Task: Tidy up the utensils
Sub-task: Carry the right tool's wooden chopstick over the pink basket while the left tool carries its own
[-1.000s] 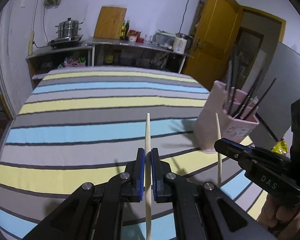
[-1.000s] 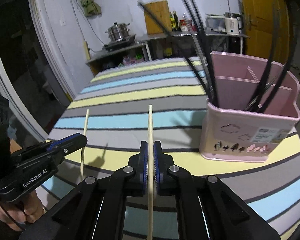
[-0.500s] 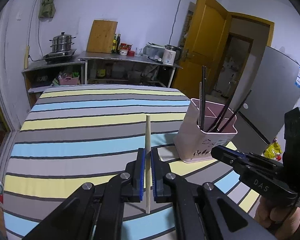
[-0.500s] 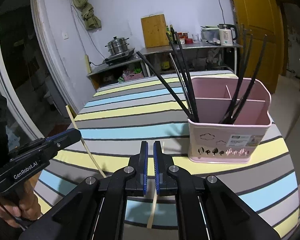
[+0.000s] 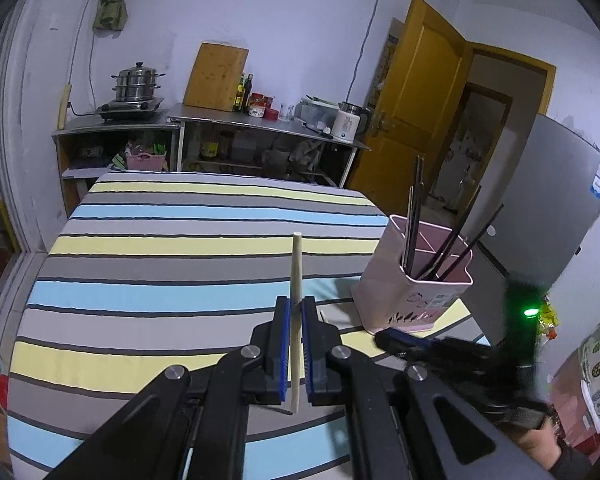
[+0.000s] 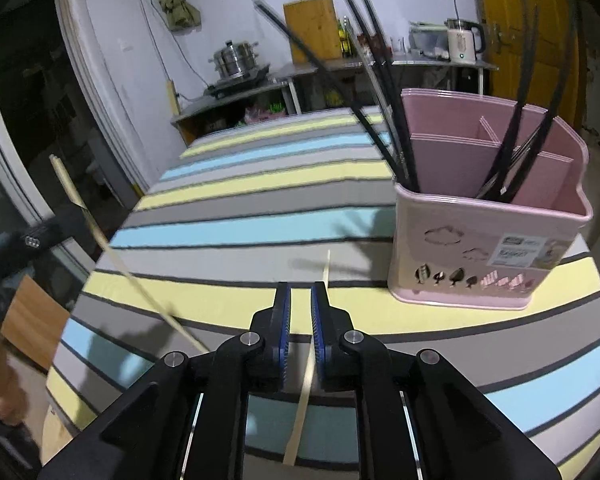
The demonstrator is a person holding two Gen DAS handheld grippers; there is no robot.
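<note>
At the left, the left tongs [image 5: 295, 304] are clenched on a pale wooden chopstick [image 5: 297, 264], gripped about midway. Its long axis stands steeply off the striped table [image 5: 180, 240], the blunt upper end raised toward the far side and the lower end hanging clear of the cloth.

Further right, the right tongs [image 6: 300, 292] have just been opening and press on nothing. A second wooden chopstick [image 6: 300, 420] seems to lie loose on the cloth beneath them, running near to far, its far tip just left of the holder's base.

At the right stands the pink holder [image 6: 480, 240], with black chopsticks [image 6: 384, 80] already leaning in its compartments. I'd say the job is well along, with both wooden sticks still to go in.
</note>
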